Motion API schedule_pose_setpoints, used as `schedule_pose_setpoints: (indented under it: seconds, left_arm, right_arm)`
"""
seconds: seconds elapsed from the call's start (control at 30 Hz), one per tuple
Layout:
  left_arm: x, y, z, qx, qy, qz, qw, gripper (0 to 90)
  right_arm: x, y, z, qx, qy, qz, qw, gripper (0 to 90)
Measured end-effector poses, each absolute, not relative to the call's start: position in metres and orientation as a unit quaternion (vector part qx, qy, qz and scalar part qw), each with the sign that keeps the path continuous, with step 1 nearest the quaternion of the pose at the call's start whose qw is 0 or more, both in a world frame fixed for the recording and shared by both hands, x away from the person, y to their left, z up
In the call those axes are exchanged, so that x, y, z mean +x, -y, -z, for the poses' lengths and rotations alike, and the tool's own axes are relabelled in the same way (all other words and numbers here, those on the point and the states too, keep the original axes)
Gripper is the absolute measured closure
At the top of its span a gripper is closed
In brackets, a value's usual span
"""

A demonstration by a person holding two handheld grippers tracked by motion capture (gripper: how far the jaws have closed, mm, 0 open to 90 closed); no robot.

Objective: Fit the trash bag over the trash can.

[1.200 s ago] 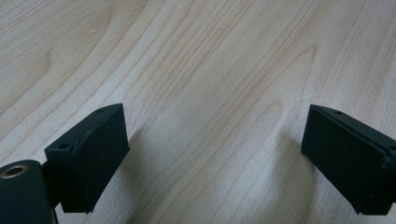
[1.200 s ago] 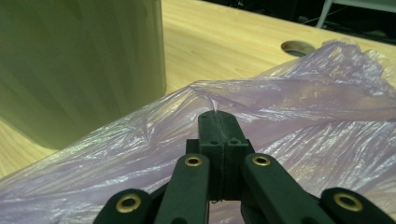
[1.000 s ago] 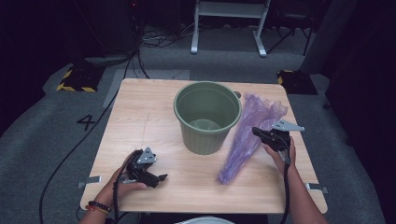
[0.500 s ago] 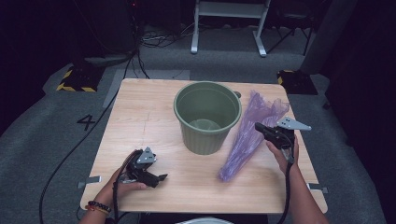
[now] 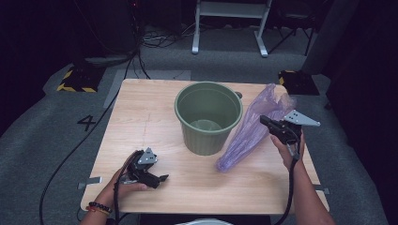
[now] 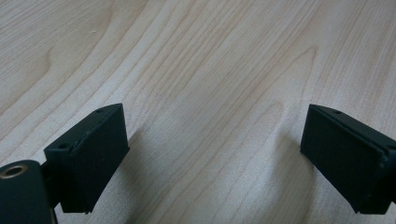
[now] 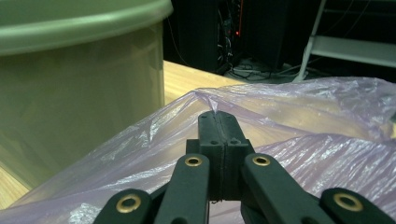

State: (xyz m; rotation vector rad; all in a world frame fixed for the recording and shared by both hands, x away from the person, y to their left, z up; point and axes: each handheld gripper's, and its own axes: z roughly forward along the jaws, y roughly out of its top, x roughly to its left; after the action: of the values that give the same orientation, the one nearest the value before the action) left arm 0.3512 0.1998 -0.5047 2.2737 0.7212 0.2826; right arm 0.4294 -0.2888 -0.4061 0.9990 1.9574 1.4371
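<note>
A green plastic bucket (image 5: 208, 115) stands upright in the middle of the wooden table (image 5: 145, 117), empty as far as I can see. To its right lies a thin purple plastic bag (image 5: 248, 131), stretched from front to back. My right gripper (image 5: 265, 122) is shut on a fold of the purple bag (image 7: 289, 116) and holds that part lifted, close beside the bucket's wall (image 7: 74, 88). My left gripper (image 5: 162, 179) rests near the table's front left, open, its black pads (image 6: 93, 154) wide apart over bare wood (image 6: 210, 93).
The table's right edge lies close under my right hand. Dark floor with cables (image 5: 70, 154), a yellow-black striped block (image 5: 75, 80) and a white metal stand (image 5: 230, 23) surround the table. Bare wood stretches left of the bucket.
My right gripper has risen, drawing the pinched part of the purple bag up with it. The left gripper has stayed where it was.
</note>
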Motion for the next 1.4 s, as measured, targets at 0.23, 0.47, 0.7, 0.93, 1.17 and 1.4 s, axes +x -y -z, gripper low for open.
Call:
schedule_pose_setpoints:
  seconds: [0.23,0.47,0.7,0.93,1.17,1.4]
  left_arm:
    - [0.351,-0.200,0.505,0.882,-0.281,-0.109,0.361,7.1]
    - [0.351,-0.199,0.505,0.882,-0.283,-0.110,0.361,7.1]
    - [0.350,-0.198,0.503,0.882,-0.287,-0.113,0.355,7.9]
    - [0.346,-0.198,0.492,0.881,-0.271,-0.119,0.368,16.7]
    - [0.342,-0.205,0.470,0.860,-0.277,-0.149,0.402,16.2]
    - [0.332,-0.204,0.431,0.842,-0.256,-0.176,0.440,16.4]
  right_arm:
    - [0.421,0.290,0.380,0.345,-0.711,-0.551,0.268,90.0]
    - [0.412,0.294,0.359,0.331,-0.699,-0.571,0.274,90.0]
    - [0.408,0.292,0.346,0.320,-0.695,-0.579,0.282,90.0]
    - [0.413,0.288,0.338,0.318,-0.693,-0.579,0.288,90.0]
    - [0.420,0.282,0.324,0.316,-0.686,-0.585,0.295,90.0]
    - [0.425,0.274,0.308,0.308,-0.687,-0.586,0.299,90.0]
